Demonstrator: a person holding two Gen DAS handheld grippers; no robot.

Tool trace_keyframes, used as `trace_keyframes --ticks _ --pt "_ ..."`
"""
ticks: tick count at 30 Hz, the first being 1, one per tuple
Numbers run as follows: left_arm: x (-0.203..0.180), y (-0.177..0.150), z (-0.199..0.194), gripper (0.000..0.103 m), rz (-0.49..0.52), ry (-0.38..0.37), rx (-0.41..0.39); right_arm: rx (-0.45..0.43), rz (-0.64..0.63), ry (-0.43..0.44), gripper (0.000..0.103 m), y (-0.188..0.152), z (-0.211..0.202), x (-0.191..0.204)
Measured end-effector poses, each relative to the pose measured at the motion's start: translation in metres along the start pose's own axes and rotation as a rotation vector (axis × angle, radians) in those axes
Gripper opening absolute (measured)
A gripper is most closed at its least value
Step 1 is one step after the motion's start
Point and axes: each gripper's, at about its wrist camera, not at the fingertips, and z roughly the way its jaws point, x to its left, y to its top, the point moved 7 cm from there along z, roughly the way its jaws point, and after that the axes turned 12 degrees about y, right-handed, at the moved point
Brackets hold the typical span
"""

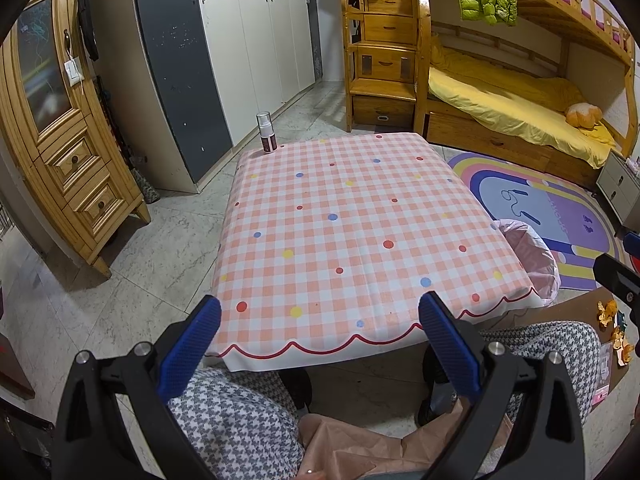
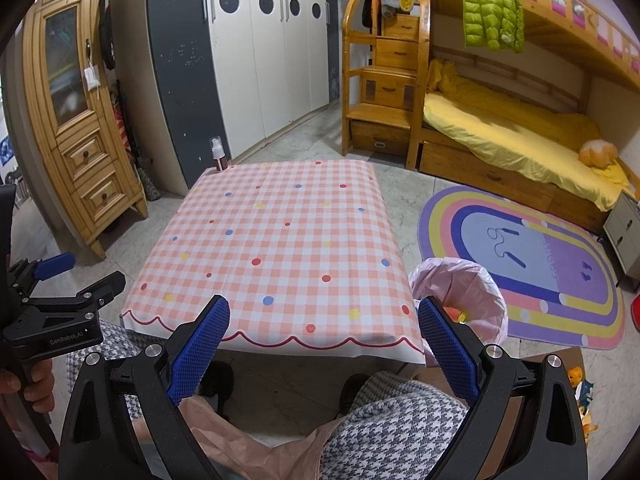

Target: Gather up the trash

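Note:
Both grippers hover open and empty over the near edge of a low table (image 1: 340,216) (image 2: 280,240) with a pink checked cloth. My left gripper (image 1: 320,344) shows wide-spread blue pads, and it appears again at the left edge of the right wrist view (image 2: 84,276), held by a hand. My right gripper (image 2: 324,344) is just as wide; its tip shows in the left wrist view (image 1: 624,256). A bin lined with a pink bag (image 2: 460,296) (image 1: 532,256) stands at the table's right corner, with orange scraps inside. Orange peels (image 1: 612,316) (image 2: 580,380) lie on cardboard at the far right.
A small spray bottle (image 1: 267,133) (image 2: 218,154) stands on the table's far left corner. The person's knees in houndstooth trousers (image 1: 240,424) (image 2: 392,432) sit below the grippers, with pinkish paper between them. A rainbow rug (image 2: 540,264), a bunk bed (image 2: 520,132) and wardrobes surround the table.

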Motion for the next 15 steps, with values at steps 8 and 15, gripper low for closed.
trace_keyframes --ticks 8,15 --pt "0.0009 0.0014 0.0014 0.096 -0.001 0.002 0.003 0.0 0.0 0.002 0.094 -0.0004 0.0006 0.0002" --pt "0.0003 0.0003 0.0028 0.096 0.002 0.001 0.005 0.0 0.001 0.001 0.094 0.0 0.0007 0.0001"
